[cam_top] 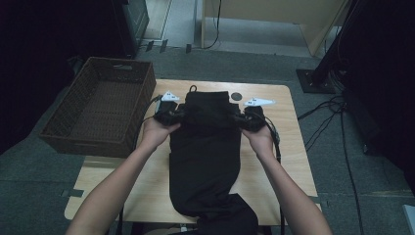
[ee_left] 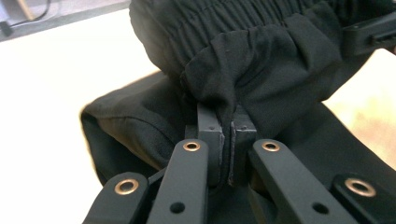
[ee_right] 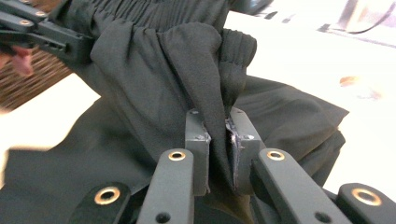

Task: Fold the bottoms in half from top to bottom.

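While both grippers' fingers clamp black trousers (cam_top: 205,147) — left gripper (cam_top: 172,115), right gripper (cam_top: 247,120), wooden table (cam_top: 288,147).

Black trousers (cam_top: 205,147), dark brown woven basket (cam_top: 58,132), pale wooden table (cam_top: 288,161).

The black trousers (cam_top: 205,147) lie lengthwise down the middle of the table (cam_top: 288,161), the elastic waistband at the far end and the legs running toward the near edge, where the fabric bunches and spills over. The waistband (gathered into fine ribbed pleats) is lifted off the surface and stretched sideways, each end pinched in a gripper. A small loop (cam_top: 193,88) stands up at the waistband's far edge. Below the raised band the cloth is smooth, matte and thin, folding into soft drapes where it hangs down to the flat part on the table.
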